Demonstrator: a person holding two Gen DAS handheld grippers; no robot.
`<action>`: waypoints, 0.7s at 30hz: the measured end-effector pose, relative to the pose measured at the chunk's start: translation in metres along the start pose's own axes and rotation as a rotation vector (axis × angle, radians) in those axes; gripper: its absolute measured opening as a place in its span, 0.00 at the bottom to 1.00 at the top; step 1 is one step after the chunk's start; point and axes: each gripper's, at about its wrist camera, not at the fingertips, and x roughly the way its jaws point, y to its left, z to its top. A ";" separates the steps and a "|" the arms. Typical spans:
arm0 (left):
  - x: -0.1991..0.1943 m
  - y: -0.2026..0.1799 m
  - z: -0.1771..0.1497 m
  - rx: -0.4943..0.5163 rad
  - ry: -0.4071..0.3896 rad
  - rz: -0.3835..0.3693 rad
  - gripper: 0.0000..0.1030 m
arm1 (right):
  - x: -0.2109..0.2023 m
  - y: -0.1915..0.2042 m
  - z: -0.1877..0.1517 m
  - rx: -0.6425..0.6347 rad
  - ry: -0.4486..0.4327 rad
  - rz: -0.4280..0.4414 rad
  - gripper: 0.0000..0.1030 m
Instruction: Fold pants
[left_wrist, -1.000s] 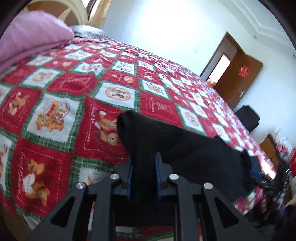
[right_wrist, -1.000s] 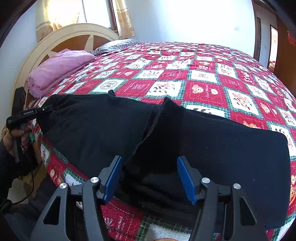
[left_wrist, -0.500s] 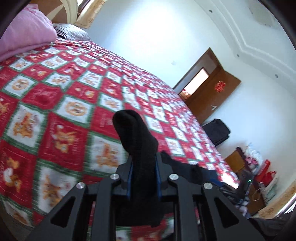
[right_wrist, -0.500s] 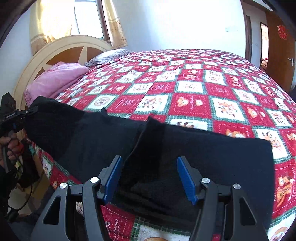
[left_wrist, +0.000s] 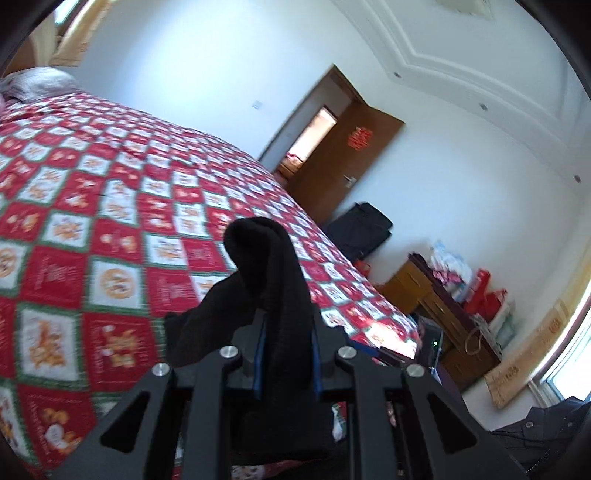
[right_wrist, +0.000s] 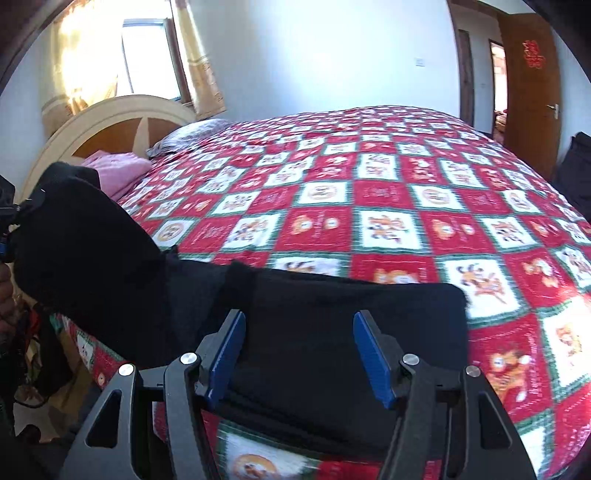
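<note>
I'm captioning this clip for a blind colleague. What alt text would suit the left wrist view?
The left claw is shut on a bunched fold of black pants, held above a bed with a red and white patterned quilt. Behind it are a white wall and an open brown door.

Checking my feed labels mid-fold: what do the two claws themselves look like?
Both match: the left claw and right claw have black angular arms with triangular cut-outs, silver round pivot bolts and blue pads lining the inner finger faces. No markings or cables show on either.
</note>
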 end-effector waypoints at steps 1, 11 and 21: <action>0.010 -0.007 0.001 0.009 0.020 -0.015 0.19 | -0.002 -0.005 -0.001 0.011 -0.001 -0.005 0.61; 0.093 -0.054 0.003 0.075 0.178 -0.064 0.19 | -0.019 -0.065 -0.014 0.134 -0.007 -0.060 0.61; 0.183 -0.088 -0.027 0.175 0.356 0.023 0.19 | -0.023 -0.103 -0.030 0.210 -0.006 -0.101 0.61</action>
